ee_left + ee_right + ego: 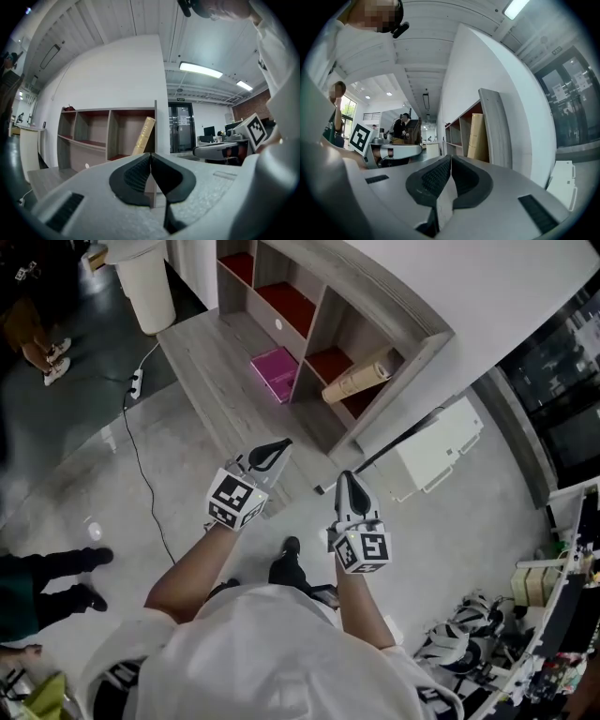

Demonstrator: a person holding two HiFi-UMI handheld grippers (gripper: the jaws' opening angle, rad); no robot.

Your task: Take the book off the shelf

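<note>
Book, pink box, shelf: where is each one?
book (356,381), head view, its middle.
pink box (276,372), head view, its top face.
shelf (380,289), head view, its top board.

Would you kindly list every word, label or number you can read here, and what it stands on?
Nothing reads clearly.
Green sign above the door: too small.
Notices on the glass door: blurred.
Book spine: any print too blurred.
Marker cubes: square patterns, no letters.
</note>
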